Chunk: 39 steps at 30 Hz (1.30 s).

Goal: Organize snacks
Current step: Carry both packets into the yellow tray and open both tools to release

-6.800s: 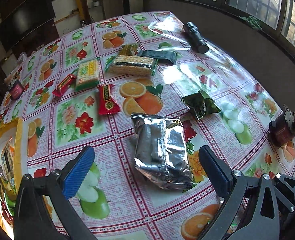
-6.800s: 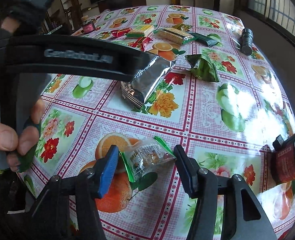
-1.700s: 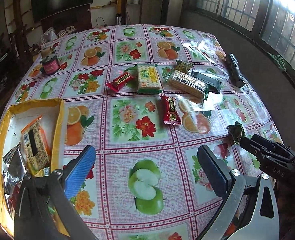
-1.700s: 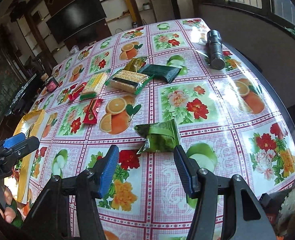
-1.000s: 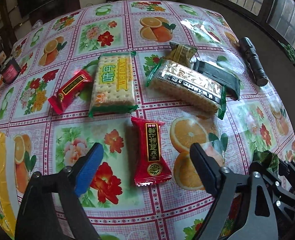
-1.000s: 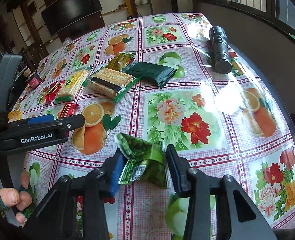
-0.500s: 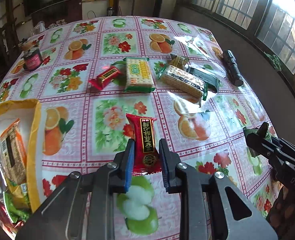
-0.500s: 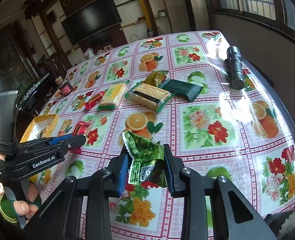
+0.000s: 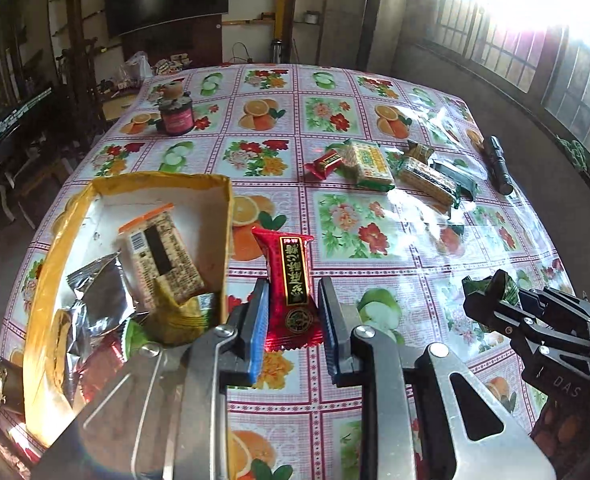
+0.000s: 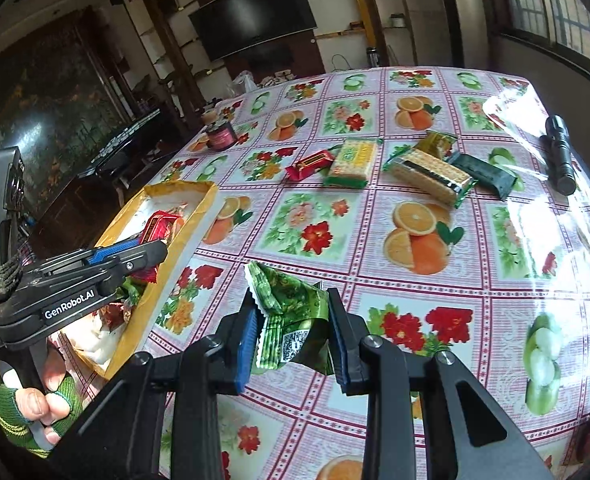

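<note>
Left wrist view: we see our left gripper point(image 9: 293, 320) clamped on a red snack packet point(image 9: 291, 286), held above the tablecloth point(image 9: 347, 236) just beside the yellow box point(image 9: 215, 240).
Right wrist view: our right gripper point(image 10: 291, 340) pinches a green snack packet point(image 10: 291, 320) over the tablecloth.
Yellow box: several wrapped snacks lie inside.
Far side: cracker packs point(image 10: 431, 176) and a flashlight point(image 10: 561, 154).

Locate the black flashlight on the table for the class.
In the left wrist view the black flashlight lies at the table's far right edge near the windows, just right of the dark green packet, apart from both grippers.
</note>
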{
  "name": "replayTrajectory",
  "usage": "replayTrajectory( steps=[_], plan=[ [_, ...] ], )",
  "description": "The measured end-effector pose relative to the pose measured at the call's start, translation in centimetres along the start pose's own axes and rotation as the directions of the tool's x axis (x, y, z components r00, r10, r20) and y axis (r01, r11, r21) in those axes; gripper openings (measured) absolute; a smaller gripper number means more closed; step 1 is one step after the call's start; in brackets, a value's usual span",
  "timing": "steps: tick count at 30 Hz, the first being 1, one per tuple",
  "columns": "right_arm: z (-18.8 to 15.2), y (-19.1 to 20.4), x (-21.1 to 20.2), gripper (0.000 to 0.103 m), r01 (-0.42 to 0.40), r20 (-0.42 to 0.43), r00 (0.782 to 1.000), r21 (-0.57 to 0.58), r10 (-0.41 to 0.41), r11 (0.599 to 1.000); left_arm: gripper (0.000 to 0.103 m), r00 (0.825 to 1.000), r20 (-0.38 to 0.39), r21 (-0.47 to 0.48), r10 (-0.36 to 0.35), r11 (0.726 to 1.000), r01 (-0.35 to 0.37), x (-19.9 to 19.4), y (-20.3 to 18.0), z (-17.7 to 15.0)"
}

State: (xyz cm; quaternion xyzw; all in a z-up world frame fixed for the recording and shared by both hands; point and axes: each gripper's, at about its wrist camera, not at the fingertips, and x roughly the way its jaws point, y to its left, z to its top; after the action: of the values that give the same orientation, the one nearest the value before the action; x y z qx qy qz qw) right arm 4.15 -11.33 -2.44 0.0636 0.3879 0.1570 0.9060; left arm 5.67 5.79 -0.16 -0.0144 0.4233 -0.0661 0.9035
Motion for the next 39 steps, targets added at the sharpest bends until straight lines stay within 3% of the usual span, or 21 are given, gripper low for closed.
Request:
replayTrajectory(
  steps=[11,39],
  plan=[
    [-0.5,4.0,0.7,0.031,-0.065,-0.03,0.998,-0.066,0.063,0.996,0.026,0.996,0.049,-0.014,0.08,0.997,-0.079,-2.4,2.9,-1.1],
    [0.5,11.0,2.8,0.031,-0.174,-0.087,0.983,-0.167,0.161,0.97,0.026,0.989,0.048,-0.108,0.143,0.985,-0.137,-3.5,8.4,-2.8]
  ],
)
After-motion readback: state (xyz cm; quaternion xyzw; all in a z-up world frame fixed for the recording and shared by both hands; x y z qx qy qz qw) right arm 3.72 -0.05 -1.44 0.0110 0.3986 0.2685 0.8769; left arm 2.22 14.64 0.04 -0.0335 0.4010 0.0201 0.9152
